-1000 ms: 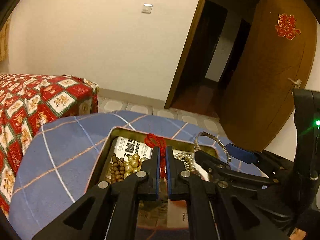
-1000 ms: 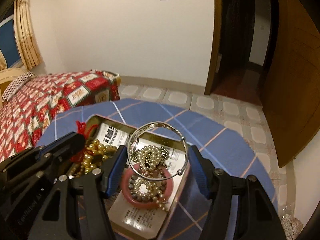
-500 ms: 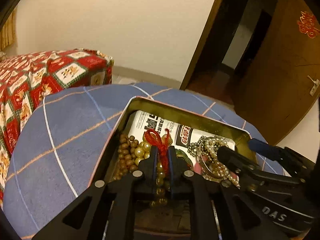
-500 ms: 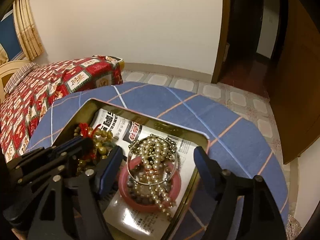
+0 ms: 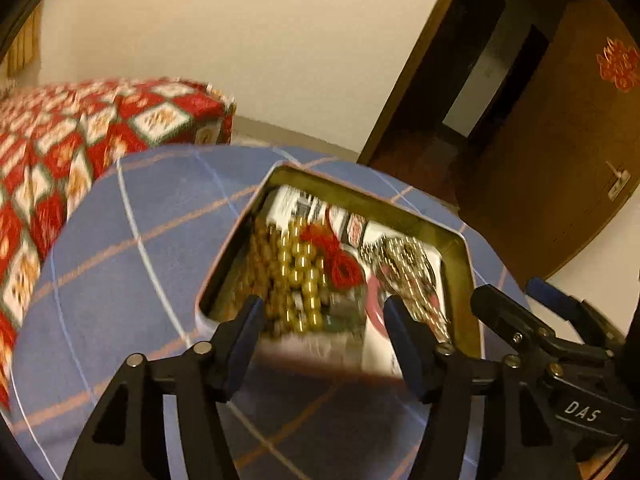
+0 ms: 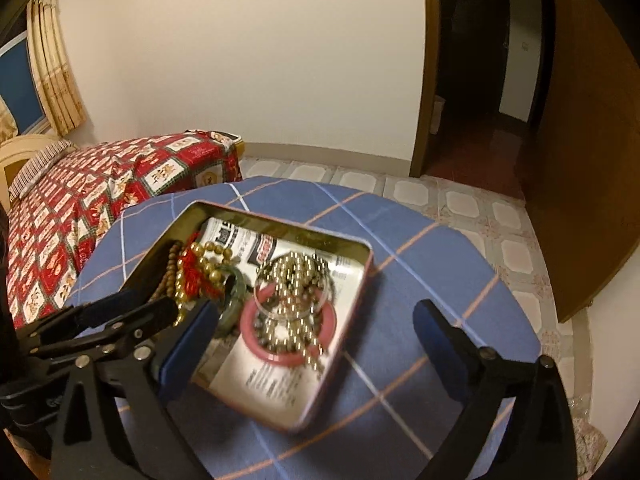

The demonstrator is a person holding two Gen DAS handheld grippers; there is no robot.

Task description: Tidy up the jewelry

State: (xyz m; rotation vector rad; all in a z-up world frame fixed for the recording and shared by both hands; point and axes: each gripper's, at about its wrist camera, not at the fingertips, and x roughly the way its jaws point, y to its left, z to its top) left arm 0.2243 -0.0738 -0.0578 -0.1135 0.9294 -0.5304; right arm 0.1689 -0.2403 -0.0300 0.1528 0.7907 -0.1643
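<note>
Item: metal tin (image 6: 362, 280), paper-lined, on the blue checked surface (image 6: 420, 264); it holds all the jewelry in view.

Contents, right wrist view: gold bead strand with red knot tassel (image 6: 196, 272) at 9 o'clock in the tin; brown wooden beads (image 6: 170, 256) along the left wall; green bangle (image 6: 236, 296) just right of the tassel; red bangle (image 6: 288, 332) near the centre, with a pearl-coloured bead strand (image 6: 296, 276) heaped over it and a thin silver bangle (image 6: 294, 304) lying on that heap.

Left gripper (image 5: 320, 320): jaws spread, nothing pinched; the gold beads lie below and beyond the gap. Right gripper (image 6: 316, 344): jaws spread very wide, nothing between the pads, straddling the tin's right half.

Step in hand, as judged: release and withdrawal after depositing. Advice: lift both grippers straight up and back so no pad snags a tassel thread or a loop of beads; check that nothing hangs over the rim; keep the two grippers from fouling each other at the tin's middle.

Change from the earlier frames: the left jaws were pressed on the red tassel cord and have just been opening, with the strand now loose in the tin. The silver bangle stood between the right pads; those jaws have just been opening, and it now rests on the bead heap.
</note>
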